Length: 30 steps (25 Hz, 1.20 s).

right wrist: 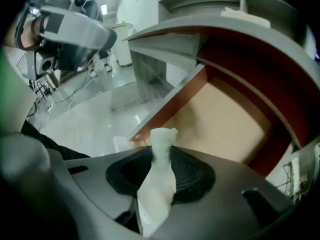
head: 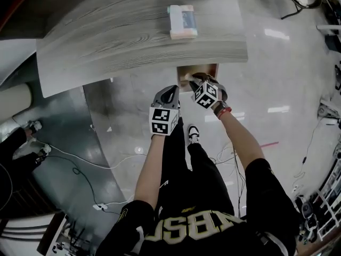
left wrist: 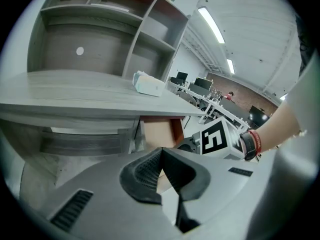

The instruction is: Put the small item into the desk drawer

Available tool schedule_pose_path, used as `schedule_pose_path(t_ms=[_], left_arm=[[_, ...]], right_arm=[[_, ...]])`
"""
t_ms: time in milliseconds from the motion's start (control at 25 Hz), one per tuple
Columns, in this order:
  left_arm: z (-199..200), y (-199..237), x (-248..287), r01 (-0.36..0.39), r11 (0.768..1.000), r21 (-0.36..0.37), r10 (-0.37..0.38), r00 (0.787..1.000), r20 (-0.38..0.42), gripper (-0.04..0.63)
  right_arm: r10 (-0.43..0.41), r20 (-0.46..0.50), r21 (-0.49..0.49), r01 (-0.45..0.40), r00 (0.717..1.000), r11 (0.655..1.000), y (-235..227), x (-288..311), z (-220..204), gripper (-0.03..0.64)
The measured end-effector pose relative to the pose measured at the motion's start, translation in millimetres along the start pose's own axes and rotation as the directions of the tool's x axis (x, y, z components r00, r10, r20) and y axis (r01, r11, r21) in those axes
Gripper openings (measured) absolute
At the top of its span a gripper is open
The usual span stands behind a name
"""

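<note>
Tissue wad (right wrist: 162, 140), white, crumpled and elongated, runs lengthwise along the right gripper (right wrist: 161, 159), pinched between its pads, top end poking past them over the open drawer (right wrist: 225, 124). That forearm reaches steeply down; the left gripper (left wrist: 161, 151) hangs just left, jaws together, empty.

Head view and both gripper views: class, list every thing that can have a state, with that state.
Brown wooden desk drawer: pulled open, visible floor bare.
Crumpled white tissue piece: pinched between jaws, over the drawer.
Right gripper: shut on tissue piece.
Left gripper: jaws together, empty.
Pale tissue packet: lying flat on grey desk top.
</note>
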<state>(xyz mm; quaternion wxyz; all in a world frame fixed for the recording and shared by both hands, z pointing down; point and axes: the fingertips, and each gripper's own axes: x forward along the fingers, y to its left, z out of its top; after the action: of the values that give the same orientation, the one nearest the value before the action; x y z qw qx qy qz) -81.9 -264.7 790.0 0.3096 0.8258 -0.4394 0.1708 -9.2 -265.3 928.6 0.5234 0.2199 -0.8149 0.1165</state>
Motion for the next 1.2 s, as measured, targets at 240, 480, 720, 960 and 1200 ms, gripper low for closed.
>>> schedule_pose_path(t_ms=[240,480,720,960,1200], left_arm=[[-19,14,7,-0.010,1.000,-0.023,0.010,1.000,-0.021,0.014],[-25,21,9,-0.025,0.999,-0.048,0.025,1.000,-0.013,0.013],[-26,19,3,-0.024,0.997,-0.069,0.024,1.000,-0.008,0.013],[-9,14,-19,-0.053,0.994,-0.094,0.056,0.998,0.023,0.014],[22,2,-47,-0.123,0.991,-0.053,0.127,0.990,0.061,0.014]], right_arm=[[0.027,-0.079,-0.175,-0.040,0.997,0.984,2,31,-18,0.126],[0.049,-0.114,-0.235,-0.075,0.992,0.969,8,48,-27,0.126],[0.074,-0.127,-0.150,-0.093,0.989,0.984,8,46,-28,0.183],[0.027,-0.071,-0.016,-0.028,0.997,0.999,-1,7,-17,0.183],[-0.053,0.056,0.194,0.041,0.997,0.980,-17,-64,1,0.183]])
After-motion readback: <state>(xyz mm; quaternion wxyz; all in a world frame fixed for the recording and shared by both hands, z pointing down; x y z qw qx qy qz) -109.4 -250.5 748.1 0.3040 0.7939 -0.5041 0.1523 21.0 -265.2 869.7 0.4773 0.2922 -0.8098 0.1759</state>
